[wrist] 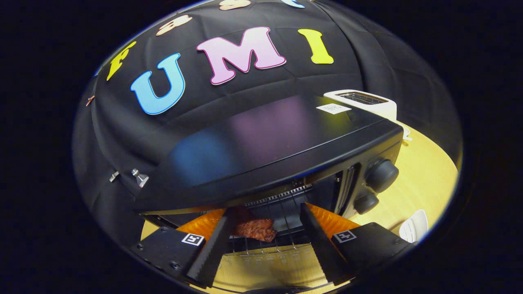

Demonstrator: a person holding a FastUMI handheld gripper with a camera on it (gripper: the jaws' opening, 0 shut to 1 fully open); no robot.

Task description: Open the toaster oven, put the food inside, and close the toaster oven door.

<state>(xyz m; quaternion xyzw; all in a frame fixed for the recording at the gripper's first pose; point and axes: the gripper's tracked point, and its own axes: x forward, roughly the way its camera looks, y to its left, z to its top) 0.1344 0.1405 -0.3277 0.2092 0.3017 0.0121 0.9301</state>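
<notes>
One browned food piece (255, 229) crosswise on toaster oven (269, 155) rack, between spread-apart hand-held gripper (265, 220) fingers.

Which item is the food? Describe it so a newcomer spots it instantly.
Find the black toaster oven on the wooden table, door open. On its wire rack, between the open gripper fingers, lies the food: a reddish-brown, rough-textured slab, the only non-metal thing inside.
</notes>
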